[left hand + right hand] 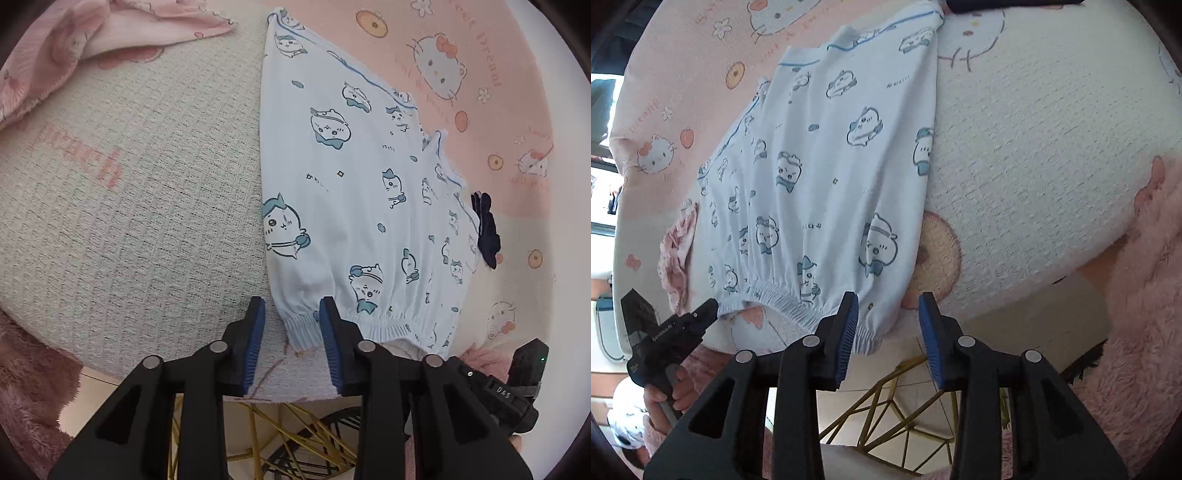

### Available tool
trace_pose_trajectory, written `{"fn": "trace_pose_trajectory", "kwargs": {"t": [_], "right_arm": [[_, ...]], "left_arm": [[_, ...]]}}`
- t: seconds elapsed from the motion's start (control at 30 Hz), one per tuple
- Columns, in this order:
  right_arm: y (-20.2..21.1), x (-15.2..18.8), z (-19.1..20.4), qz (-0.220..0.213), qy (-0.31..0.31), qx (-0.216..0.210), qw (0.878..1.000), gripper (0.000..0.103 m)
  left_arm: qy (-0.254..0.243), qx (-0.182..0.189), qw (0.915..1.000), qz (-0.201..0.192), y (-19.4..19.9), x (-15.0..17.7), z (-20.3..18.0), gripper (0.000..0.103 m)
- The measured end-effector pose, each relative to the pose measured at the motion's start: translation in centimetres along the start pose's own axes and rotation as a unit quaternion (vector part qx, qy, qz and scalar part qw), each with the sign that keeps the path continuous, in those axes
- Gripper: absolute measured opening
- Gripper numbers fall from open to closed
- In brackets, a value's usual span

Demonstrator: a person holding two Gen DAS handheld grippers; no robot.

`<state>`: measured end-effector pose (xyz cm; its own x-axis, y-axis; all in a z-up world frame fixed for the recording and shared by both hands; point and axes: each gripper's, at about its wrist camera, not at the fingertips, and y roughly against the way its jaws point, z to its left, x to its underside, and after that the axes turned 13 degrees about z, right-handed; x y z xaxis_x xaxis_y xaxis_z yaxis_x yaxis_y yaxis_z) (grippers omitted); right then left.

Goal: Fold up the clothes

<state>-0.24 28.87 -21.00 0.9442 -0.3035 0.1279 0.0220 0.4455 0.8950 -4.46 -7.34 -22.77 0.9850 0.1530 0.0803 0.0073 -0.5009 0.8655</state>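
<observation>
Currently:
Garment: pale blue printed shorts [354, 206] lie flat on the surface [129, 206], already doubled lengthwise, elastic waistband [369, 326] at the near edge.
Garment position: the waistband overhangs the surface edge slightly; judged, this leaves both corners reachable from below and above.
Left hand-held gripper [291, 332]: released, jaws apart, straddling the left waistband corner; the pads do not press the cloth.
Right hand-held gripper [888, 325]: released, jaws apart; its left pad lies over the right waistband corner, its right pad is clear of the cloth.
Reason for placement: judged, 1 gripper at each waistband corner suits either a release after laying flat or a pickup for the next fold; which one cannot be told.
Surrounding items: pink printed blanket [480, 92] beyond the shorts; pink garment [74, 48] at the far left corner.
Hidden: the leg hems are partly cut off at the upper frame edge.
Unclear: a dark item [485, 229] beside the shorts cannot be identified.
Unclear: layer count within the fold is not visible.
</observation>
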Motion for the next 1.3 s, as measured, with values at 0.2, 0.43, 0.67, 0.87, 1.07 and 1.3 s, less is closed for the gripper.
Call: {"fn": "trace_pose_trajectory", "kwargs": {"t": [0.2,0.43,0.67,0.87,1.07,1.3], "right_arm": [[-2.7,0.1,1.9,0.025,0.039,0.029,0.999,0.031],[0.9,1.4,1.7,-0.054,0.044,0.072,0.995,0.002],[0.3,1.4,1.0,-0.019,0.036,0.048,0.998,0.006],[4.5,-0.3,1.4,-0.085,0.051,0.042,0.994,0.017],[9.2,-7.8,-0.4,-0.12,0.046,0.088,0.988,0.021],[9.0,-17.1,-3.7,-0.098,0.027,0.12,0.988,0.021]], "left_arm": [[-0.022,-0.039,0.9989,-0.011,-0.5,0.2,-1.6,0.003],[-0.034,-0.067,0.9965,-0.037,1.4,1.1,-1.9,0.002],[0.003,-0.076,0.9971,-0.007,0.4,0.6,-0.8,0.001],[-0.097,-0.02,0.9945,-0.034,2.0,-0.1,-6.1,0.006],[-0.227,-0.071,0.9713,-0.011,-3.3,-4.8,-17.9,0.017],[-0.277,-0.138,0.9493,-0.056,-7.0,-14.7,-27.8,0.025]]}}
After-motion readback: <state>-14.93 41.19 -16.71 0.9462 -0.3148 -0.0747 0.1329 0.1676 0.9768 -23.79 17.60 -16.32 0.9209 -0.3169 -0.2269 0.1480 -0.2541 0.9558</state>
